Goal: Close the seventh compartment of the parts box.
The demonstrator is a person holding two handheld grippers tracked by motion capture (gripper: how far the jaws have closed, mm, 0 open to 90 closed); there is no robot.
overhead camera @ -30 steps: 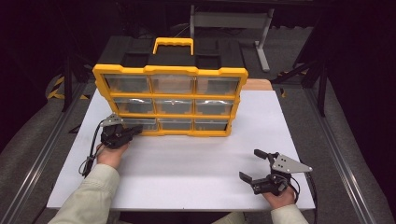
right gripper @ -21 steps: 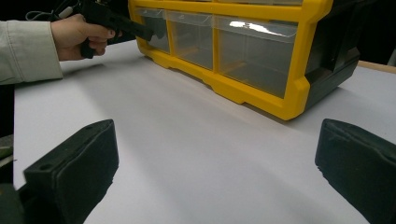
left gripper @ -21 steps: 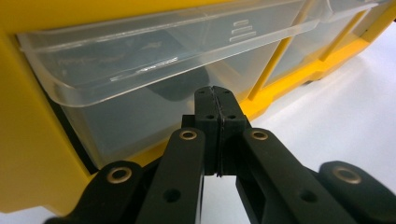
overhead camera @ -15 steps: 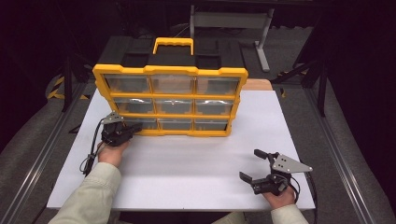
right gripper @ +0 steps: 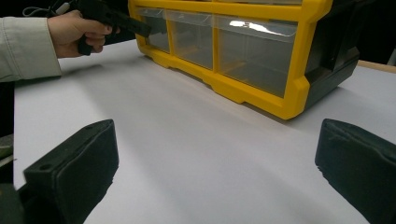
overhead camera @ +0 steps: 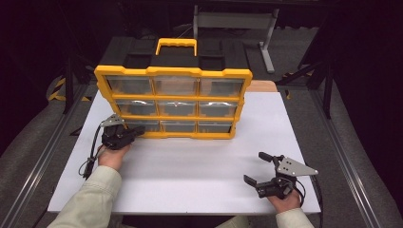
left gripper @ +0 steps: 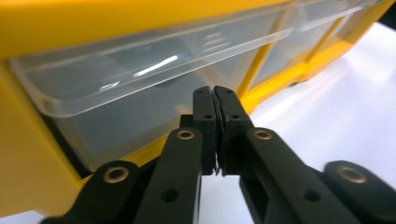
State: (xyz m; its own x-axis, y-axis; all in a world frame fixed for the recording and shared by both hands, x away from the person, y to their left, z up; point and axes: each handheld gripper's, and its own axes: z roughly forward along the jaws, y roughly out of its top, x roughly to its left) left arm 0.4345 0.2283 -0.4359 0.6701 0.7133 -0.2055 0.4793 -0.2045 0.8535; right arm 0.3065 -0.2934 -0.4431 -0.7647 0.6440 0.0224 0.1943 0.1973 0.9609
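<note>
Pressing its shut, empty fingers at the bottom-left drawer (left gripper: 140, 88) of the organizer (overhead camera: 173, 102), the left gripper (left gripper: 215, 100) is needing a lip hold; the right gripper (overhead camera: 260, 167) is idling wide on the bench (overhead camera: 199, 161).

Organizer (overhead camera: 173, 71) yellow frame, black body, 9 clear drawers; tabletop (overhead camera: 190, 161) white; grippers black; sleeve (overhead camera: 90, 199) pale, perhaps beige.
</note>
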